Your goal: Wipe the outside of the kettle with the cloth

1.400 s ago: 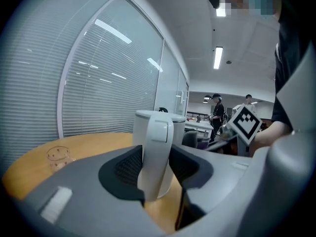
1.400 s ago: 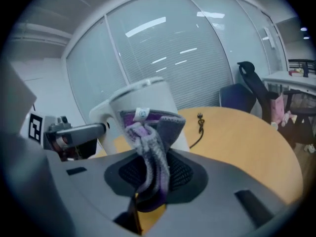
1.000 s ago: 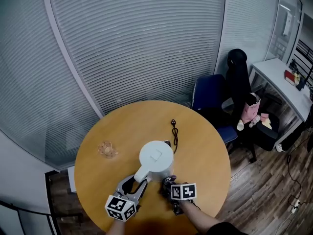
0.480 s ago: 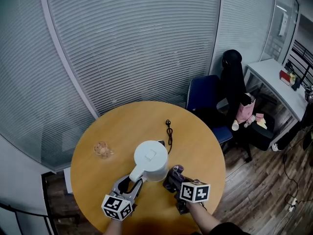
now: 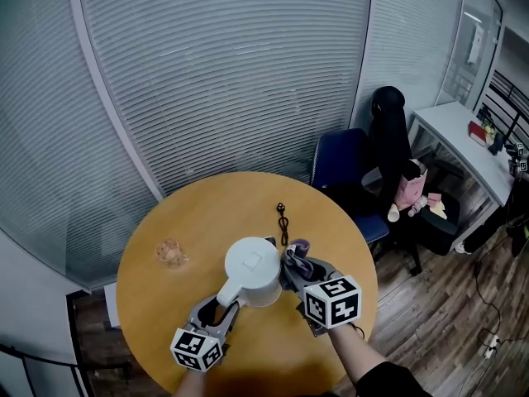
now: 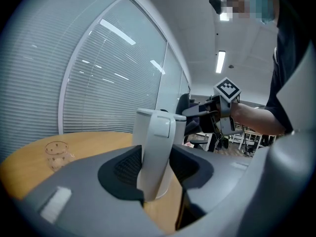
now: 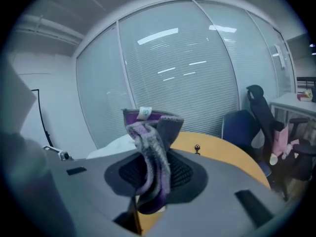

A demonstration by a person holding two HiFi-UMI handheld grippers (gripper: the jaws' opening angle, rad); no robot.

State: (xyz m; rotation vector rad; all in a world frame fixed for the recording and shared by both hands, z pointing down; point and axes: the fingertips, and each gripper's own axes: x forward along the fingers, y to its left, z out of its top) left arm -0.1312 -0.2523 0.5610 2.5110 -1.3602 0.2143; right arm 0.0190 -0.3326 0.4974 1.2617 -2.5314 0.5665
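Jaws of the left gripper (image 5: 220, 306) squeezed the handle of the white plastic kettle (image 5: 252, 265), which stood on the round wooden table (image 5: 207, 213). The right gripper's (image 5: 297, 268) jaws pinched the purple and grey cloth (image 5: 296, 253) just beside the kettle. A small clear glass (image 5: 171, 252) sat further left.

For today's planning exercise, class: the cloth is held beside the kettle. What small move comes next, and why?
Probably press the cloth in the right claw against the kettle side. The left claw grips the handle, steadying it, and the cloth sits by the rim; contact unclear.
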